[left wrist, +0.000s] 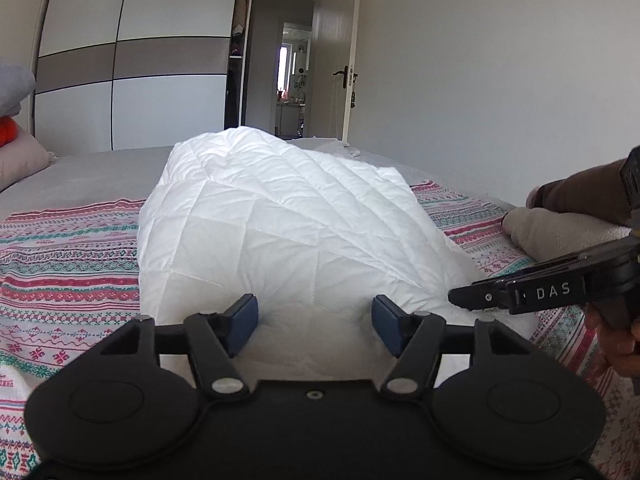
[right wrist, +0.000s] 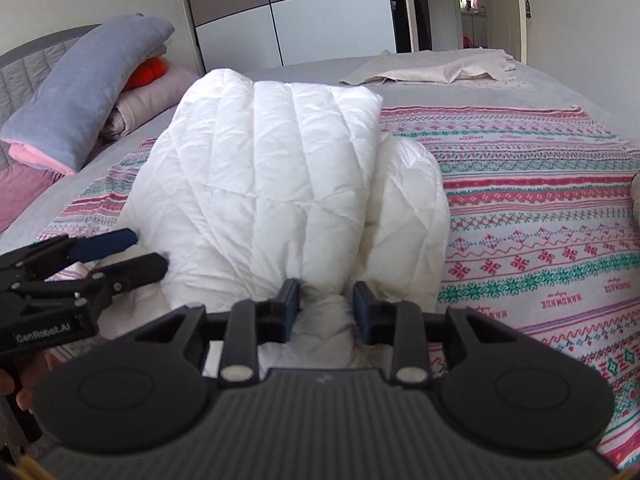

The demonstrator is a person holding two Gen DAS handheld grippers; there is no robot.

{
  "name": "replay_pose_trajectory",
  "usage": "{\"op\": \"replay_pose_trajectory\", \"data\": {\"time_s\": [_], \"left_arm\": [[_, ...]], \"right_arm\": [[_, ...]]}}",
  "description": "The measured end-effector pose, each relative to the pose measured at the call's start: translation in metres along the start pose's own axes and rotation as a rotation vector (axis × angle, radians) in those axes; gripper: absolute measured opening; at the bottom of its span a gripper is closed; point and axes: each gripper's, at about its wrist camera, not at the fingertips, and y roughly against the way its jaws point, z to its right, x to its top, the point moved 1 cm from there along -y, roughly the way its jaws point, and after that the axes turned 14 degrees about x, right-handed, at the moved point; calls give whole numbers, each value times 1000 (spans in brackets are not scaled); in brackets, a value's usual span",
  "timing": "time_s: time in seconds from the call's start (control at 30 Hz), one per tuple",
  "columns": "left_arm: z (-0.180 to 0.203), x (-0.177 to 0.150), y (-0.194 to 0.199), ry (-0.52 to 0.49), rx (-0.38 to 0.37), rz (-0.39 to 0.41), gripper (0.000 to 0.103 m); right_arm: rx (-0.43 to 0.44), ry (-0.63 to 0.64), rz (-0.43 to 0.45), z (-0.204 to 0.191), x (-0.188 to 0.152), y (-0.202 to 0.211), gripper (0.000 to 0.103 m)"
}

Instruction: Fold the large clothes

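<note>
2 grippers at white quilt (right wrist: 280, 184): left gripper (left wrist: 315, 322) agape, right gripper (right wrist: 326, 310) straddling fold

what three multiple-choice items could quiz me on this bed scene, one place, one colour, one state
1. Where does the white quilt lie?
A. on a floor
B. on the patterned blanket
C. on a desk

2. What colour are the pads on the left gripper?
A. red
B. yellow
C. blue

3. How do the left gripper's fingers stand?
A. apart
B. shut on a pillow
C. shut on a sock

Answers: B, the blanket shows on both sides of the quilt. C, both pads are dark blue. A, quilt shows in the wide gap between them.
</note>
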Motion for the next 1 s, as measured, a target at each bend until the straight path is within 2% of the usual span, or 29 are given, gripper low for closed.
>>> {"op": "replay_pose_trajectory", "data": {"time_s": [0.03,0.1,0.23,0.27,0.33,0.47,0.5,0.57,0.63,0.8,0.93,1.0], "left_arm": [[1,3,4,16,3,-2,70],[1,9,13,51,11,-1,75],[1,15,30,117,57,-21,82],[1,15,32,137,77,-41,83],[-1,12,38,178,119,-82,92],[-5,2,49,245,224,-161,99],[-5,0,51,247,257,-176,103],[-3,-6,54,230,348,-214,103],[-1,-13,55,212,405,-247,103],[6,-26,61,180,450,-313,103],[17,-30,66,145,489,-309,103],[21,-28,70,130,500,-294,103]], "right_arm": [[-11,4,9,-1,1,4,46],[-32,11,35,-4,1,13,62],[-30,3,67,-9,0,31,72],[-39,9,75,-12,-1,35,77],[-66,34,92,-17,-3,41,83],[-121,69,142,-31,-7,54,100],[-135,72,151,-33,-9,57,101],[-172,71,164,-37,-13,61,103],[-208,60,169,-41,-17,64,103],[-261,37,183,-50,-30,70,103],[-289,37,177,-57,-34,70,103],[-312,37,140,-59,-34,69,103]]}}
